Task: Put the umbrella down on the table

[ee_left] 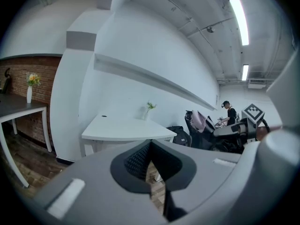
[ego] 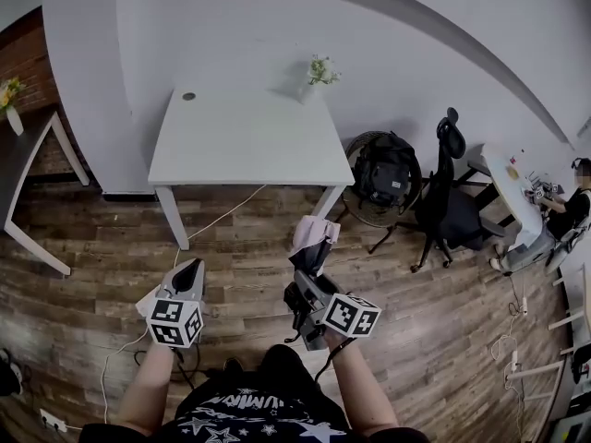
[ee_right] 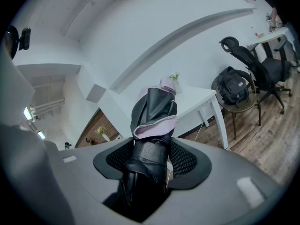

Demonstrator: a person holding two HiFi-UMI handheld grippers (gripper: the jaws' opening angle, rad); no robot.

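Folded umbrella (ego: 312, 240): carry step, clamped in right gripper (ego: 307, 277) over the floor, well short of white surface (ego: 231, 141); left gripper (ego: 189, 273) closed, empty; next move likely needs forward reach, then lowering.

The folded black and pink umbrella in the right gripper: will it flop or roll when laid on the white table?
The folded black and pink umbrella probably stays stiff: it stands straight out of the right gripper. Its loose fabric folds may flop. Roundish, it might roll slightly.
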